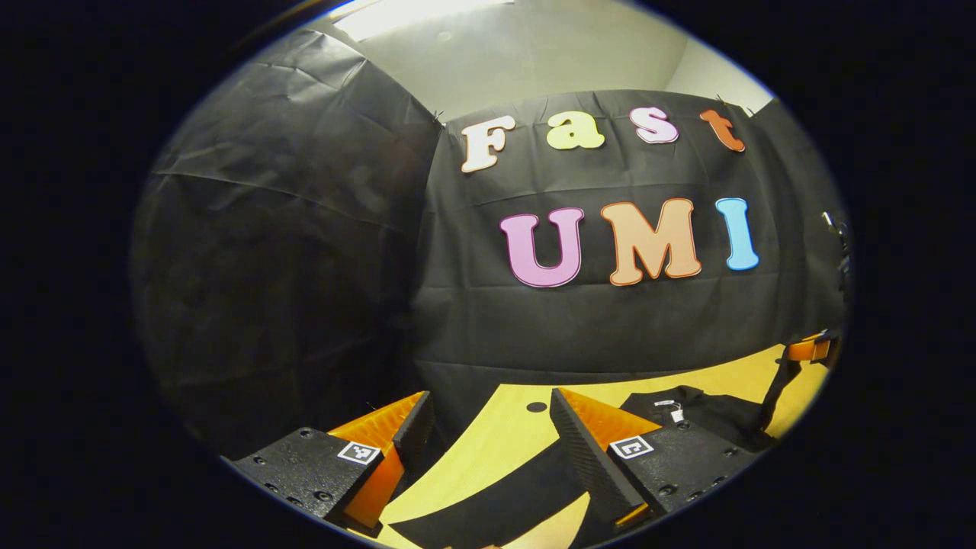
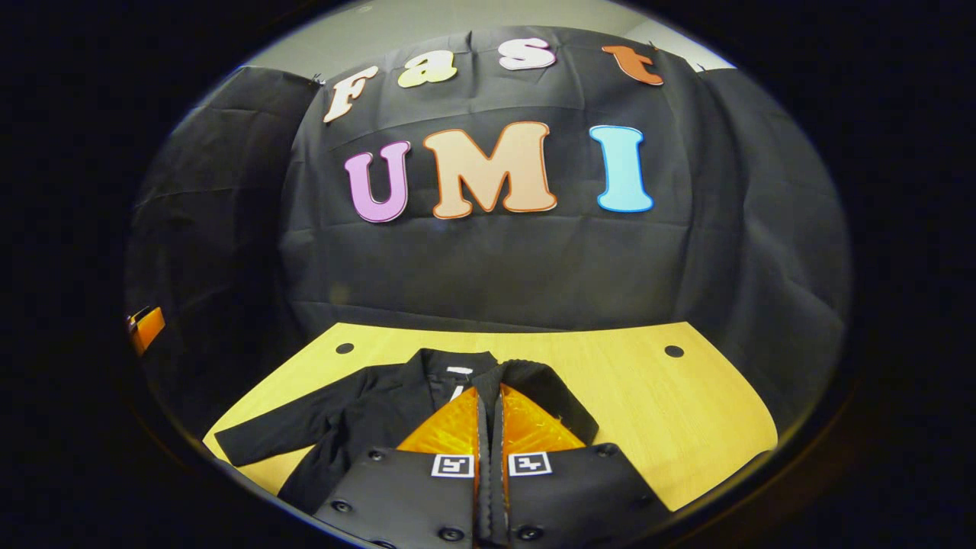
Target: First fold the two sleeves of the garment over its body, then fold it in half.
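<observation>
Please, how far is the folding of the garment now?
Nothing looks finished yet. The right tongs are shut on one sleeve of the garment, held raised. The other sleeve lies spread on the table, with the left tongs open over it. Both sleeve folds and the half fold remain.

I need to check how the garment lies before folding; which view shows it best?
The right gripper view: the black garment lies on the yellow table, collar and one spread sleeve visible, though the right gripper covers its middle. The left gripper view catches just the collar area and a dark strip between the left gripper's fingers.
</observation>
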Available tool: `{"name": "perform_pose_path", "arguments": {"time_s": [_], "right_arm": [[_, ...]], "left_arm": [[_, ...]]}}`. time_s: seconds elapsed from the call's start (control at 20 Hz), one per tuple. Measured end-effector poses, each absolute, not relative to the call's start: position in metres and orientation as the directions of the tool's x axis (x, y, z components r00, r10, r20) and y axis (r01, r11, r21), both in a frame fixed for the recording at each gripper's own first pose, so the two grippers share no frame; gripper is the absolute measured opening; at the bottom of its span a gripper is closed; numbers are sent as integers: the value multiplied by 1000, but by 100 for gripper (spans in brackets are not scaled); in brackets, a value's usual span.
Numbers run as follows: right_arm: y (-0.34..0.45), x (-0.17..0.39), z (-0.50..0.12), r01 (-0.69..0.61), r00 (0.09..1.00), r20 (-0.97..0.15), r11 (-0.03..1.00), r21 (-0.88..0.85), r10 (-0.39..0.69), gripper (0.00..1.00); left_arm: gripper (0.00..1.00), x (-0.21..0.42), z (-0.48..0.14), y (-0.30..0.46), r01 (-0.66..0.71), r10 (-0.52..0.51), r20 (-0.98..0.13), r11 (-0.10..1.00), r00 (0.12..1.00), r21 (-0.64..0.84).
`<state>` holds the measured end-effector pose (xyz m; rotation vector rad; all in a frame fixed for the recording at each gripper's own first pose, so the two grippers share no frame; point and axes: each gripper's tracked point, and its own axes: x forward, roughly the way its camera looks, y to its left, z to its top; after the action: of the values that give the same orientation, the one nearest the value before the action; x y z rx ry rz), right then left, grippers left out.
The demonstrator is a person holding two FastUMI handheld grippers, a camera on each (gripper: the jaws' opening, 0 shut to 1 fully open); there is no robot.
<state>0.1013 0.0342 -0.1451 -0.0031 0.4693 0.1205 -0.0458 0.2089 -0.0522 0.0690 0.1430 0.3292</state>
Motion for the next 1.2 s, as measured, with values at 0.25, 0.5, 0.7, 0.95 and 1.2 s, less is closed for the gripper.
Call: {"name": "perform_pose_path", "arguments": {"time_s": [0.25,0.5,0.7,0.95,1.2], "right_arm": [[90,113,-147,-186,876,-455,982,-17,158,2],[143,123,-165,-250,844,-496,968,-25,205,2],[181,127,-185,-297,812,-533,955,-25,239,2],[219,132,-207,-340,781,-565,940,-30,265,2],[241,131,-229,-369,747,-606,929,-34,274,2]], "left_arm": [[99,-49,-60,236,-321,332,-141,942,933,97],[93,-61,-73,266,-338,352,-169,935,921,107],[94,-71,-79,288,-361,379,-179,924,908,127],[94,-83,-95,309,-382,406,-212,913,889,144],[94,-93,-110,322,-388,421,-244,905,874,173]]}}
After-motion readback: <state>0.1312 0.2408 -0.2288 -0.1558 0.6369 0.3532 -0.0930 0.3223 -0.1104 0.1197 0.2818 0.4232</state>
